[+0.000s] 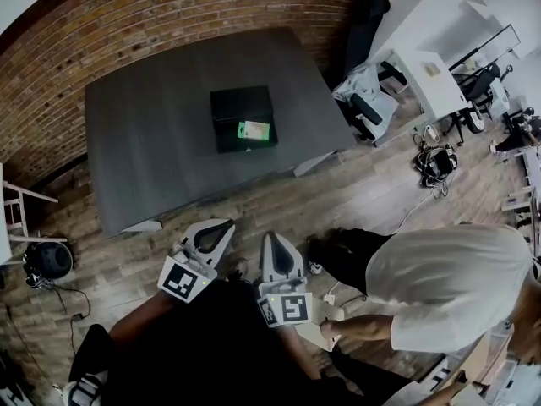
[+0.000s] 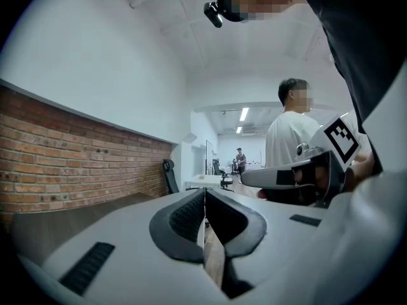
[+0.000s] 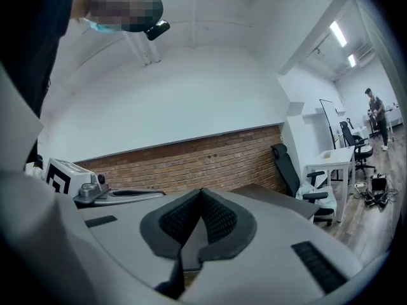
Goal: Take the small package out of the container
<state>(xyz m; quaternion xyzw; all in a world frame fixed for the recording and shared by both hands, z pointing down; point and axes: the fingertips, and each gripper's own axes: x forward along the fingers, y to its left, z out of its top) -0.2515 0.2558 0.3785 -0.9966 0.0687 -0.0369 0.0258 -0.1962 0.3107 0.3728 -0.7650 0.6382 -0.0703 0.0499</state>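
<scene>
since our left tool [image 2: 205,194] and right tool [image 3: 201,193] are both pressed together on nothing, well short of the worktop [image 1: 144,142], we risk arriving at the black container [image 1: 232,106] with jaws unspread and shoving it. the small green package [image 1: 254,130] lies inside, toward its near side; a shallow pinch there could let it slip back.

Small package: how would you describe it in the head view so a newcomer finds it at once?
Start at the dark grey table in front of the brick wall. Near its middle sits a black container. The small package lies inside it, on the side nearer the person. It is green and white, the only bright thing on the dark tabletop.
</scene>
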